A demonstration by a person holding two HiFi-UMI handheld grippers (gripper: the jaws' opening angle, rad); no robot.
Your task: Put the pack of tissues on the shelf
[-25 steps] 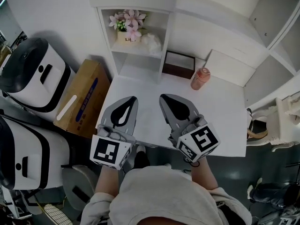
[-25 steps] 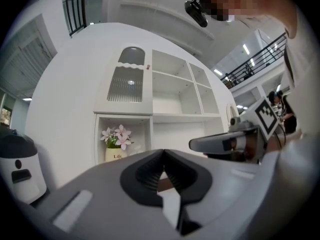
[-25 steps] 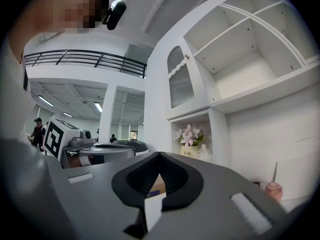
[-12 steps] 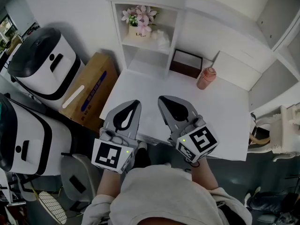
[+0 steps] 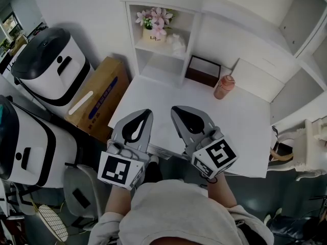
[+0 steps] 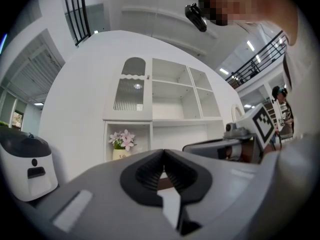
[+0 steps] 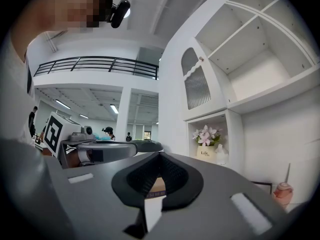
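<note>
We see both tongs held level over the near edge of the white table (image 5: 245, 121), side by side but apart. The left gripper (image 5: 146, 112) is clenched with nothing in it, its jaws meeting at the tips; the right gripper (image 5: 176, 108) is clenched and empty likewise.

The pack of tissues (image 5: 177, 43), white and crumpled, lies on the shelf (image 5: 162, 50) at the far side of the table, just beside the flower pot (image 5: 153, 35) on its right; both grippers are well apart from it.

On the table, lower and to the right of that shelf, a dark box (image 5: 205, 70) stands against the back; an orange bottle (image 5: 224, 87) stands upright just beside it.

Left of the table we make out a cardboard box (image 5: 97, 98); near it — further left — stands a big white machine (image 5: 51, 63).
</note>
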